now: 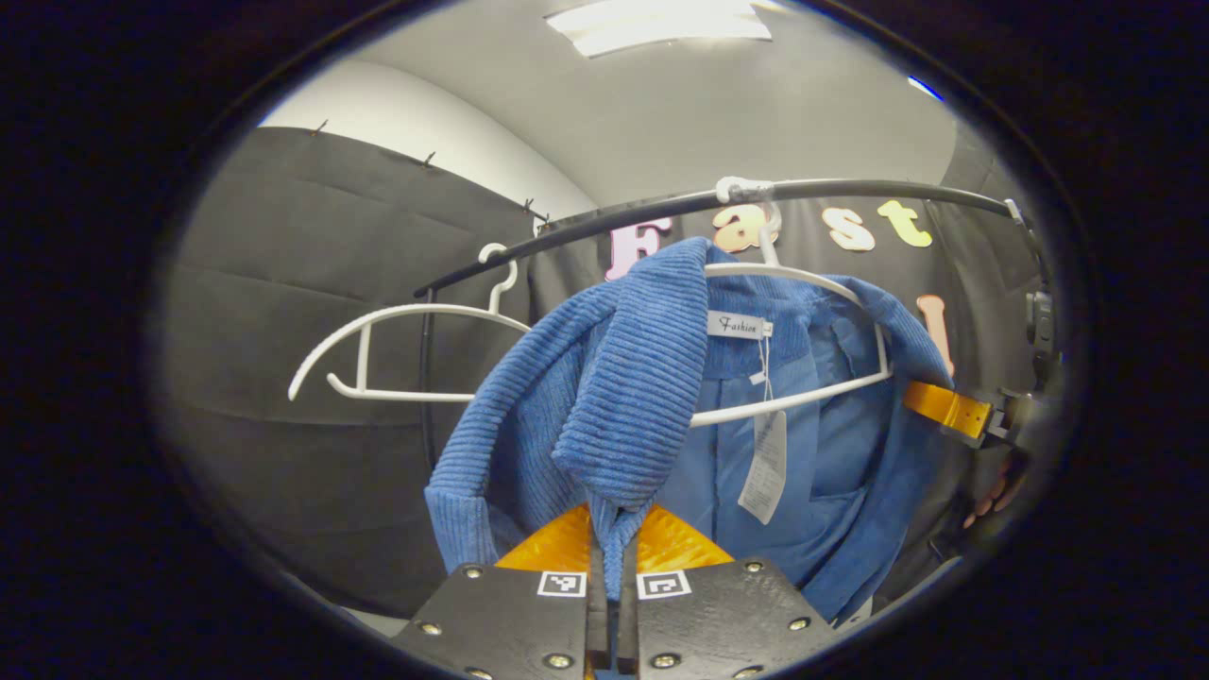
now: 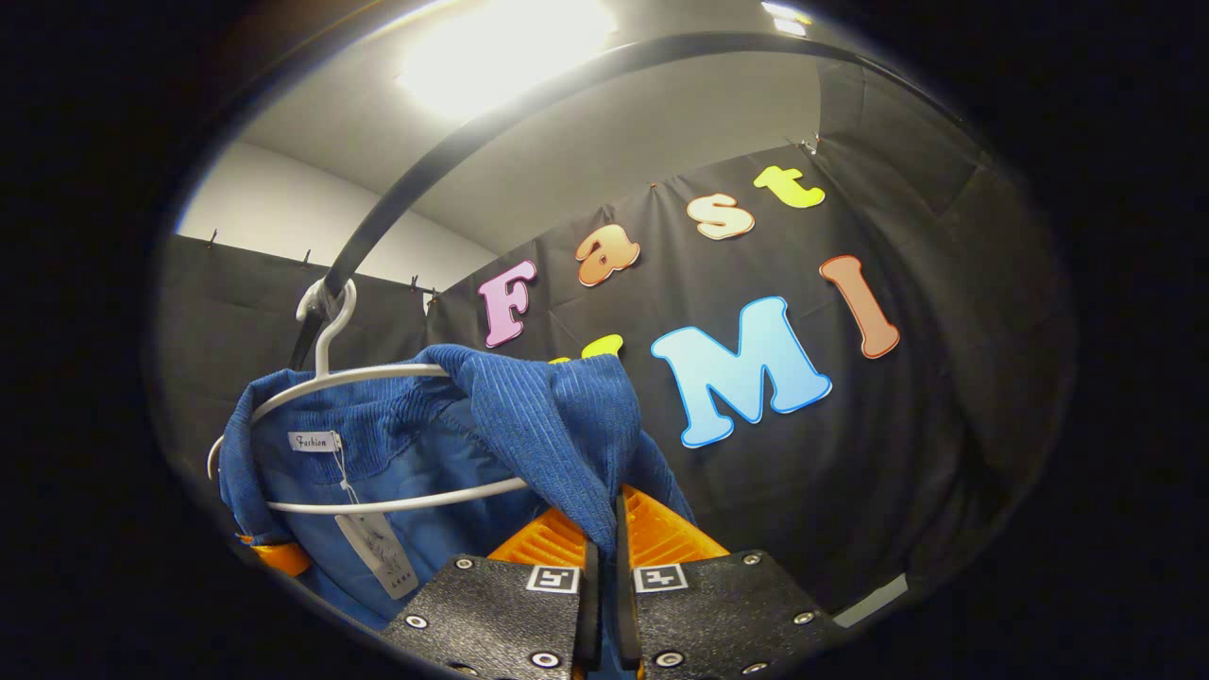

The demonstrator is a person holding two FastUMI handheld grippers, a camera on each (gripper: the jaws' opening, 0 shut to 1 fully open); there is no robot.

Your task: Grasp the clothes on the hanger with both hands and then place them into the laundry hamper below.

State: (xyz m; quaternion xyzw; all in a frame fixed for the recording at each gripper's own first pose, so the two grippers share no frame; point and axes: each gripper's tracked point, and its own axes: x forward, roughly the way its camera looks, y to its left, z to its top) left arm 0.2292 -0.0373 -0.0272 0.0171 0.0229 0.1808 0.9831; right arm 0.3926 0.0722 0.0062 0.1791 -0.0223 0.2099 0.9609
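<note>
We hold a blue ribbed corduroy jacket (image 1: pixel 604 397) that hangs on a white plastic hanger (image 1: pixel 803 279), itself hooked over a curved black clothes rail (image 1: pixel 850 189). A paper tag dangles from the collar on a thread. The left gripper (image 1: pixel 612 567) is clenched on a fold of the jacket's left shoulder, the cloth pinched in the narrow slit between its jaws. The right gripper (image 2: pixel 604 552) is likewise clamped on a fold of the opposite shoulder, and both folds are drawn up into peaks off the hanger's arms.

We judge the first step, taking hold with both grippers, to be done. Left to do: slip the jacket clear of the hanger, whose lower bar still crosses in front of the lining, then lower it into the laundry hamper.

Both grippers are raised to rail height and tilted upward, towards ceiling and lights. In the left gripper view, at the far right edge, we make out part of the other gripper and what may be fingertips, though the edge is too dark to be sure. A second white plastic hanger (image 1: pixel 397 349), bare, hangs further left along the rail.
</note>
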